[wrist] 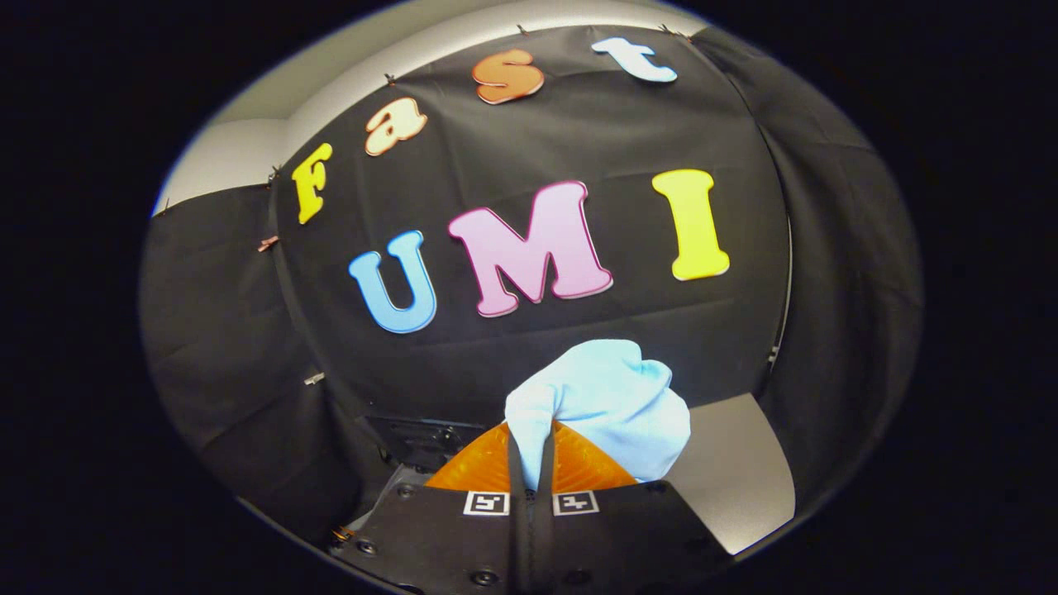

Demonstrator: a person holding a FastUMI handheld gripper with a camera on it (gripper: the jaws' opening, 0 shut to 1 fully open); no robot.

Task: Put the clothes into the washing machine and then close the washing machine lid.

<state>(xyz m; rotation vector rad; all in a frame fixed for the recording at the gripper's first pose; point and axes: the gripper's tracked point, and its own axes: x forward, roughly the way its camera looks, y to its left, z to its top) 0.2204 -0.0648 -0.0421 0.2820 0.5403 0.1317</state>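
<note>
Here your tool (531, 450) has its two fingers pressed nearly together, pinching a fold of the soft, pale blue piece of cloth (607, 405) between them. A narrow strip of the fabric runs down into the slit between the fingers, so both of them bear on it. The rest of the garment bunches up in a rounded lump just ahead of the fingertips and leans off to the right of them, so its bulk sits more over the right finger than the left. Its long axis runs from the pinched strip up and away from you, tilted a little to the right; the upper edge is lumpy, with a small peak on the right side.

The cloth hangs lifted, with the black fabric wall of the booth (248, 330) behind it. Below and to the right of the garment you can see a flat, pale grey surface (727, 479) with a straight far edge; whether it is a bench or part of the washing machine, you cannot tell from here. Down to the left of the fingers sits a dark object (421, 442), too dim to identify. Above the black wall, a pale wall or ceiling (240, 153) of the room shows.
</note>
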